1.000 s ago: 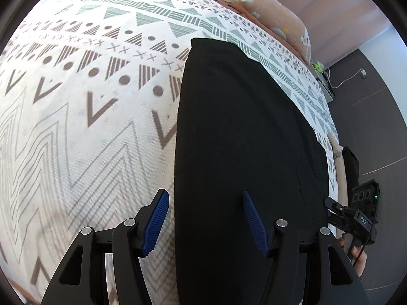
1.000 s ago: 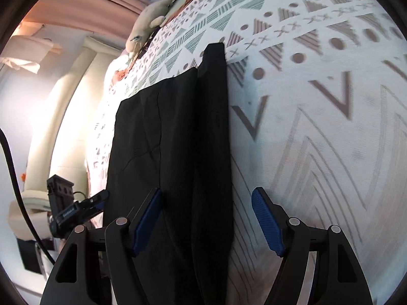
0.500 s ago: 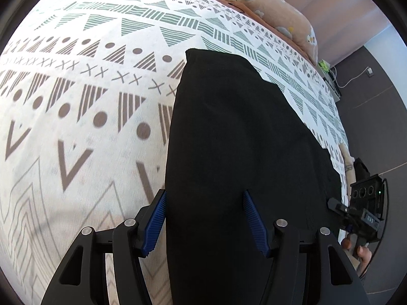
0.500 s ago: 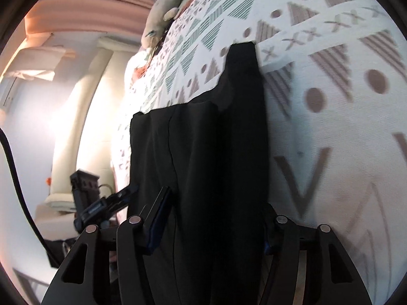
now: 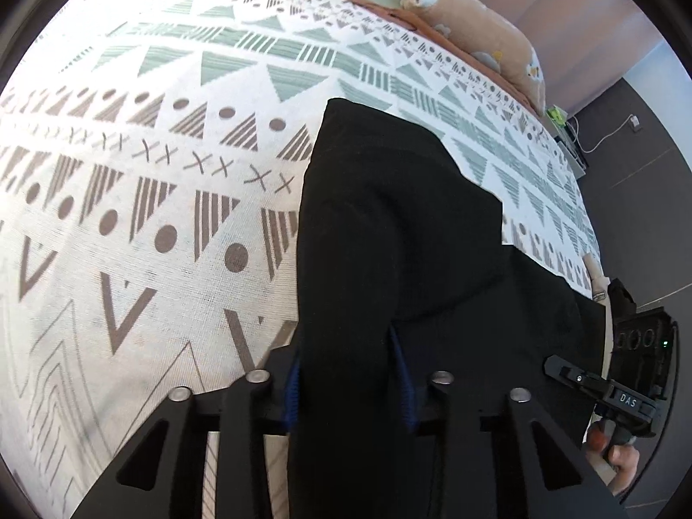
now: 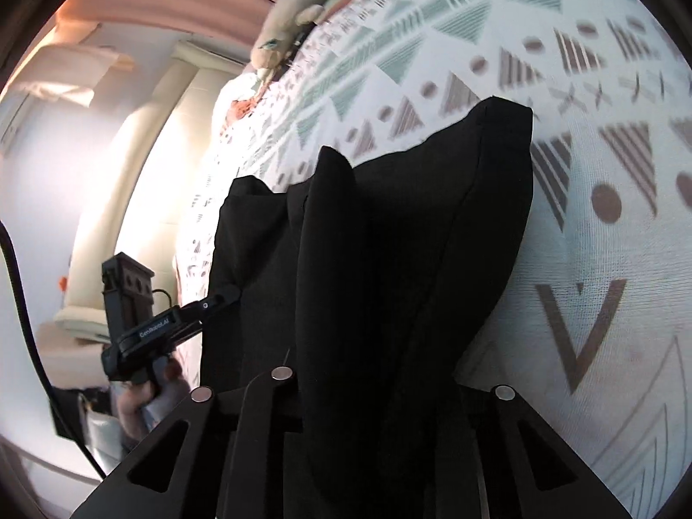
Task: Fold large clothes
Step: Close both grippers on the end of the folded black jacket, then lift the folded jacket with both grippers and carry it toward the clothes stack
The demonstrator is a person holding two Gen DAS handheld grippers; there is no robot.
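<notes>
**Q:** Where is the garment, and what are your grippers doing to it?

**A:** The black garment (image 5: pixel 389 238) fills the centre and lower right of your left wrist view, lying on a bed covered by a white patterned bedspread (image 5: pixel 129 216) with brown and green triangles, dots and crosses. Your left gripper (image 5: pixel 348 378) is clamped on the garment's near edge at the bottom centre of the frame; its blue fingers (image 5: pixel 402 380) press in on the cloth from both sides.

**Q:** And the other one?

**A:** In your right wrist view, the right gripper (image 6: pixel 380 398) sits at the bottom centre with dark cloth bunched between its arms. The fabric hides the tips, but it rises in draped folds from that spot, so you appear to be pinching it there too. Your left gripper shows again at the middle left of this frame.

**Q:** Why hold it at two points?

**A:** Probably so that the near edge comes up as one straight line and can be carried over the rest of the garment for a fold. The far end rests on the bedspread, which would anchor the cloth.

**Q:** Anything else nearby?

**A:** A peach-coloured pillow (image 5: pixel 488 43) and soft toys (image 6: pixel 289 26) lie along the upper edge of the bed, well apart from the garment.
</notes>
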